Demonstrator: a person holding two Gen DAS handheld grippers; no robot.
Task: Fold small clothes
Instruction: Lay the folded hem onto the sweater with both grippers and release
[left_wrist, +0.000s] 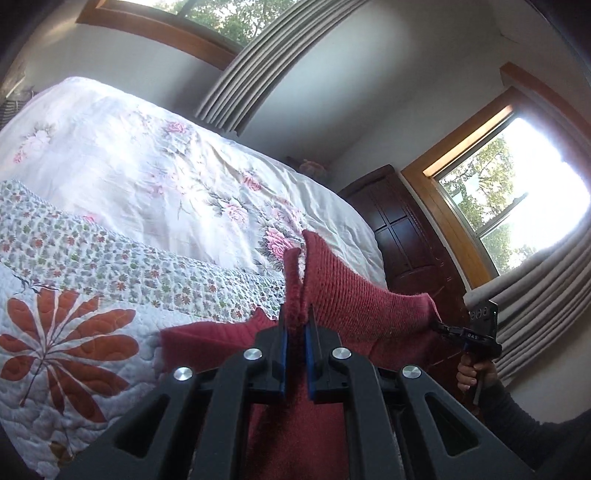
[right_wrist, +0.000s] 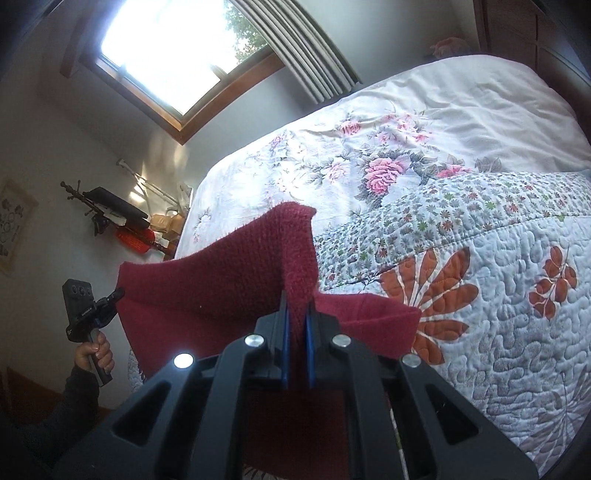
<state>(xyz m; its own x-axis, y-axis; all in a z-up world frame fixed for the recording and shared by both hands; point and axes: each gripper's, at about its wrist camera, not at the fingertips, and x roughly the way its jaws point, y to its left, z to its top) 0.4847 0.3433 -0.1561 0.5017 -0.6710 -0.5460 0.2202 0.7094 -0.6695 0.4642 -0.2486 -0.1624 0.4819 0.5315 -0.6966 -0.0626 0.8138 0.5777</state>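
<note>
Hanging between both tools above the quilt (left_wrist: 66, 280), the red knit garment (left_wrist: 354, 295) is pinched at each end. The left gripper (left_wrist: 295, 325) is clamped nearly closed on one bunched edge; the right gripper (right_wrist: 296, 306) likewise grips the other. Only the left view shows the dark cabinet (left_wrist: 402, 236); only the right view shows the wall rack (right_wrist: 110, 214) and the hand (right_wrist: 94, 354) on the left tool.
</note>
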